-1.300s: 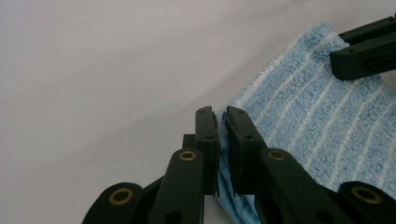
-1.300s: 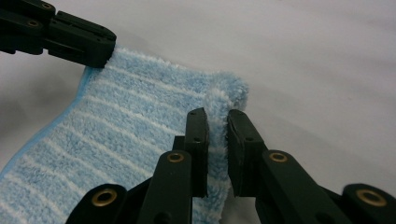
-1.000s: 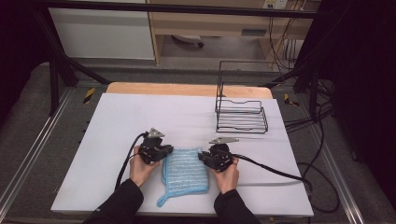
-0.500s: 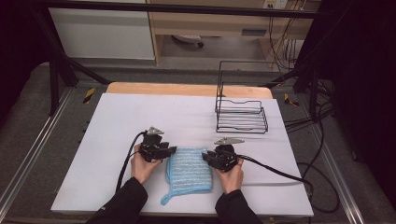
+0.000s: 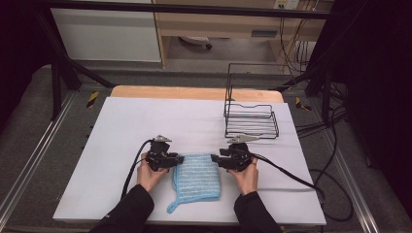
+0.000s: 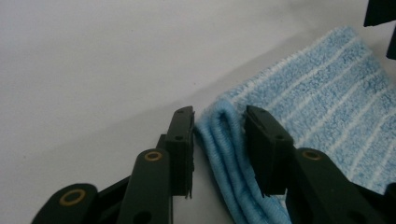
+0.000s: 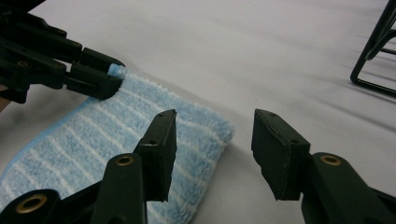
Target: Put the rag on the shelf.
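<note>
Both grippers have just been opening — the left gripper straddles the blue cloth fold unpinched, the right gripper parted beside its corner; 2 clean withdrawals keep it flat.

Light blue cloth with thin white stripes, on my white table cover.

From here I see the cloth's pile as pale sky blue, crossed by narrow white lines, with a plain, slightly deeper blue hem along its folded edge. Both of my grippers, left and right, are matt black with small brass-coloured rings at the jaw pivots. The wire rack is black. A strip of light brown wood shows beyond the white cover.
</note>
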Tool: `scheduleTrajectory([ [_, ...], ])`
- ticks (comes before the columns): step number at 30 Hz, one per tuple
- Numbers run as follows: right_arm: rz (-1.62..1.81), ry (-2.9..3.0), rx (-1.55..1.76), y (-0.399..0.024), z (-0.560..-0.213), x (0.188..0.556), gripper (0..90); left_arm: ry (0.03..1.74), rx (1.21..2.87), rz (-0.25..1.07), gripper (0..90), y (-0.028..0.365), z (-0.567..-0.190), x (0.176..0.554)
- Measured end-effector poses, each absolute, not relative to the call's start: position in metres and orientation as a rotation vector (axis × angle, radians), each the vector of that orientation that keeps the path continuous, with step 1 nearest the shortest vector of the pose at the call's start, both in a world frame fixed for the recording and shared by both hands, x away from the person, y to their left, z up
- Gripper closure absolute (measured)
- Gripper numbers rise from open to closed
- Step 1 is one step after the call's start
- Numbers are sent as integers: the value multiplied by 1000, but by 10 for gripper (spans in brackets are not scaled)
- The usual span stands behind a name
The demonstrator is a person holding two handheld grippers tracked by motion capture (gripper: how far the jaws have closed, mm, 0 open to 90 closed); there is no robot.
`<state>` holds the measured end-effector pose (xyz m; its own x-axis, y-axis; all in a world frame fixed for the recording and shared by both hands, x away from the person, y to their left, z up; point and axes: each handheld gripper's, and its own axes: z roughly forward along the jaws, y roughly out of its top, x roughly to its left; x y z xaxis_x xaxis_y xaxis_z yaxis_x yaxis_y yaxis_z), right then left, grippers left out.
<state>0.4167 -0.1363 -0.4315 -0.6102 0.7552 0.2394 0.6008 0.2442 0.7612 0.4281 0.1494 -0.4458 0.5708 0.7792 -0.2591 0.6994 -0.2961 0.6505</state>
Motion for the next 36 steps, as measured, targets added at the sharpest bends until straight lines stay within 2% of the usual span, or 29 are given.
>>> scheduleTrajectory([
  [4, 1270, 2378, 1314, -133, -438, 431, 528, 1178, 2057, 127, 685, 148, -446, 427],
  [11, 1242, 2448, 1303, -130, -449, 439, 665, 1183, 2056, 117, 757, 148, -445, 427],
  [22, 1250, 2520, 1328, -130, -452, 444, 784, 1179, 2050, 104, 780, 149, -446, 427],
  [28, 1261, 2502, 1324, -130, -451, 440, 820, 1170, 2041, 115, 792, 148, -445, 426],
  [36, 1335, 2439, 1302, -135, -433, 430, 826, 1128, 1973, 136, 795, 153, -432, 419],
])
